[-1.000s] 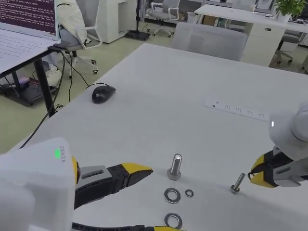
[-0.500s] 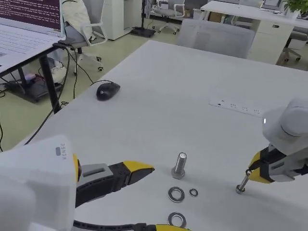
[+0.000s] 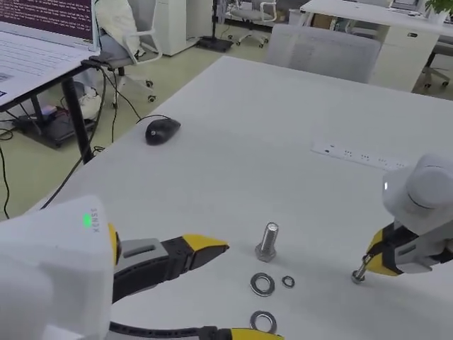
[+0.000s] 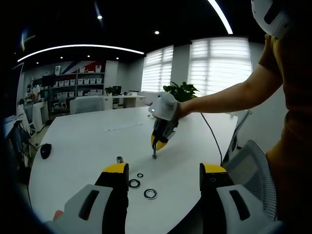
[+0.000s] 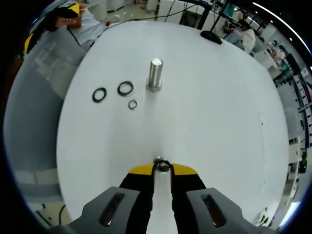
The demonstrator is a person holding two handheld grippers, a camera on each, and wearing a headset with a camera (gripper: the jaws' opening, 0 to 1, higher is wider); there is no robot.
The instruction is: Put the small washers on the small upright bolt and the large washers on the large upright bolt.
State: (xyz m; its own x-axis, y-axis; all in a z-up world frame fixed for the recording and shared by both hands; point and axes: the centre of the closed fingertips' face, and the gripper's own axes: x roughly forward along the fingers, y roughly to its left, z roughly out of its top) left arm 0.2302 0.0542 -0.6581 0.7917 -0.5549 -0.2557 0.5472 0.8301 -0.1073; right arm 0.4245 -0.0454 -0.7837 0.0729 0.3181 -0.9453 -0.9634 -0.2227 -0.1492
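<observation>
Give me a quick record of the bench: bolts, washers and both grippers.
large bolt: upright on table, bare
small bolt: held by right gripper, head down at the table
large washers: two, flat, near large bolt
small washer: one, flat, beside a large washer
left gripper: open, holding nothing
right gripper: shut on small bolt
washers on bolts: none

worktop (image 3: 241, 170): white, wide | mouse (image 3: 162, 130): black, laid near left edge | power strip (image 3: 357, 156): white, laid flat at far right | laptop (image 3: 39, 42): opened on side desk | office chair (image 3: 127, 35): parked beside it
</observation>
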